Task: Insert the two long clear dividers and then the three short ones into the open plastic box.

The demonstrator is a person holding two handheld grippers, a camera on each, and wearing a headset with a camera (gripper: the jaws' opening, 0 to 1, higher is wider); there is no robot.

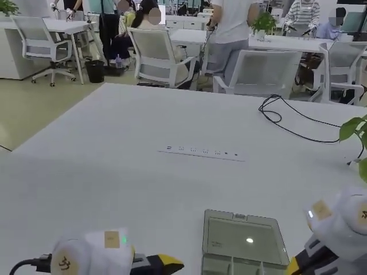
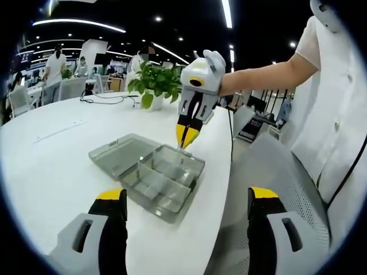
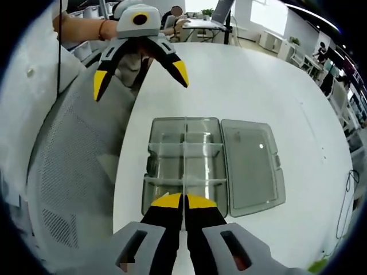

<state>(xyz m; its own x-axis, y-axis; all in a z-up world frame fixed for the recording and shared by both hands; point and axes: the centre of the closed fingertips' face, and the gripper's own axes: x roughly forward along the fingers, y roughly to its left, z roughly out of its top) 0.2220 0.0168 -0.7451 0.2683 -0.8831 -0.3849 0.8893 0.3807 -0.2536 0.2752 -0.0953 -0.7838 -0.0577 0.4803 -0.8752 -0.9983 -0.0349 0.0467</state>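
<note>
Clear dividers [image 3: 184, 150]: thin see-through strips. Several already stand as a grid inside the open plastic box [image 3: 166, 166], but the glare makes the exact count unreadable. The box sits on the white table [image 3: 229, 80] at the person's edge, with its lid [image 3: 252, 163] folded out flat beside the base.

Right gripper [image 3: 183, 200]: jaws pressed together, tips just above one end of the box. Cannot tell whether a clear strip is pinched between them.
Left gripper [image 2: 187, 195]: jaws wide apart, empty, held in the air apart from the box.

Handling judgement: the strips look light, stiff but slightly bendable, slick, and likely to crack if squeezed hard or forced. Best taken on the top edge near mid-length, kept upright and lowered straight down. The box is probably light and may slide, so the free gripper could steady it.
</note>
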